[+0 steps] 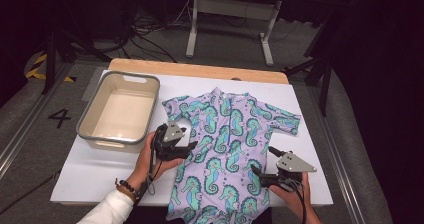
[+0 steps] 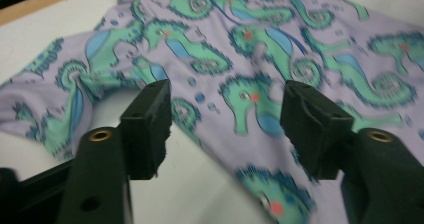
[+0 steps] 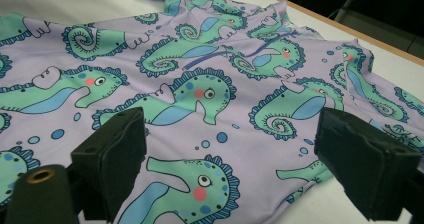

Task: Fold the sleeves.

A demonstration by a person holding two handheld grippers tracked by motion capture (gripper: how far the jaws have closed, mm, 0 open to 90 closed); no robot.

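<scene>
With the seahorse swimsuit spread flat at the frame's centre, both the left gripper and right gripper stand apart, gripping nothing, so each should pinch a side edge evenly.

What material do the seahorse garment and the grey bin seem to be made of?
Seahorse garment: probably a thin, stretchy printed knit with a matte finish; it lies limp with soft wrinkles.
Grey bin: likely rigid moulded plastic, smooth and slightly glossy, with a rounded rim and a handle cut-out.
</scene>
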